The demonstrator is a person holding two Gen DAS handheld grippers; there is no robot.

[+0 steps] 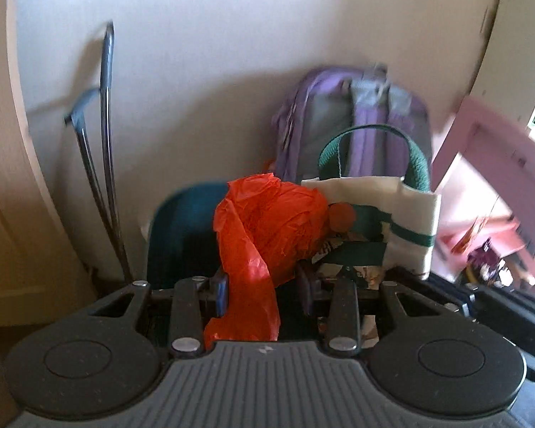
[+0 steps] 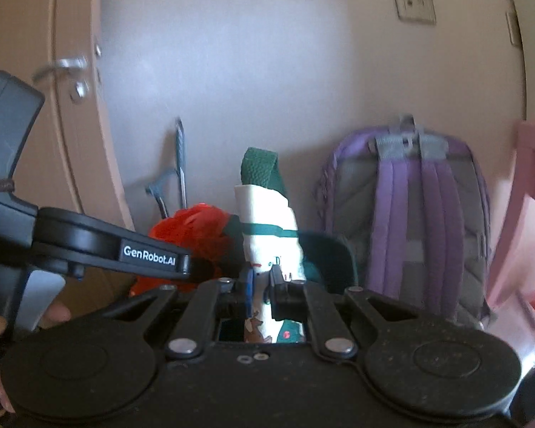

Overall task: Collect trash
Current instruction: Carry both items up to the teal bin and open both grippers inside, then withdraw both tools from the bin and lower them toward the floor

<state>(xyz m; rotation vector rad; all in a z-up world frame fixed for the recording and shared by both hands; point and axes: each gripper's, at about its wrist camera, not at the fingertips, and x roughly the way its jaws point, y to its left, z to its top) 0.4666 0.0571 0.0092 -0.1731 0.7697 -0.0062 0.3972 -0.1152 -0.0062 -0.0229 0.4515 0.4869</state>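
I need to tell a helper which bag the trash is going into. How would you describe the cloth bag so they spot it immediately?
Start at the purple and grey backpack leaning against the pale wall. Just in front of it is the cream canvas tote bag, pinched at its edge by the right gripper. Its green woven handles and green stripe set it apart from the crumpled orange plastic bag beside it.

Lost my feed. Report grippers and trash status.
Left gripper shut on orange plastic bag. Right gripper shut on white-and-green tote bag. Purple backpack against the wall ahead; nothing blocking.
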